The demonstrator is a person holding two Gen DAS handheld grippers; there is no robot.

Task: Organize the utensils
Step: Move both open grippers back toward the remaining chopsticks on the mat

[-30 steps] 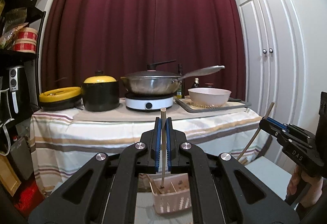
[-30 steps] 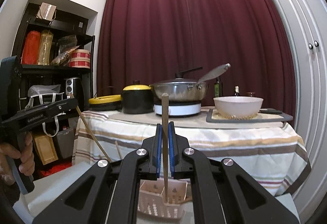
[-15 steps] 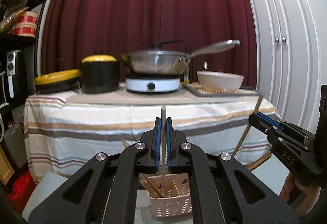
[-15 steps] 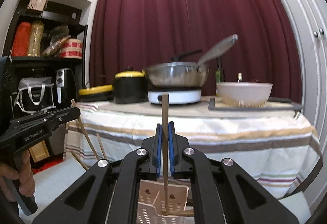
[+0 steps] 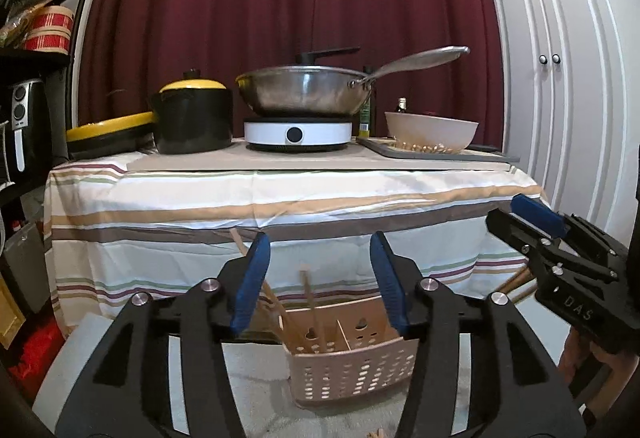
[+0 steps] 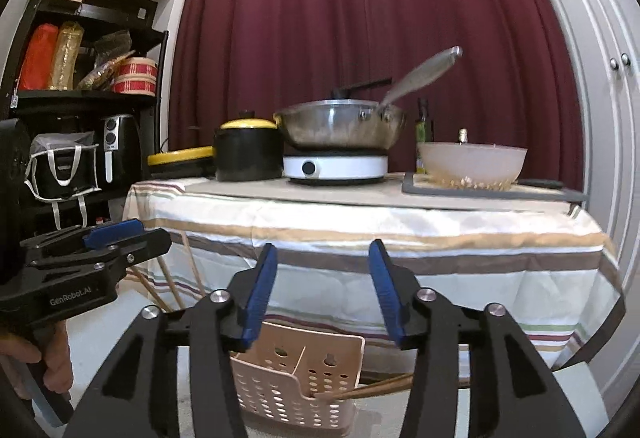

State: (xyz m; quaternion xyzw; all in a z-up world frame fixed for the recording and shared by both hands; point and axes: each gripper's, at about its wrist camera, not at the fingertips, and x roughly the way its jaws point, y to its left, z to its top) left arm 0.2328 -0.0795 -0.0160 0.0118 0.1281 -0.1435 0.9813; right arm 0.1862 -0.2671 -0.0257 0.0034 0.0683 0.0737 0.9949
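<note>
Leaning chopsticks (image 5: 308,302) fill the divided basket's (image 5: 352,370) left compartment, apparently.

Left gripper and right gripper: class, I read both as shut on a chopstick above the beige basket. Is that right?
Not quite. Each wrist view shows its own gripper open and empty: left gripper, right gripper. They are above the beige basket, where chopsticks already stand.
</note>
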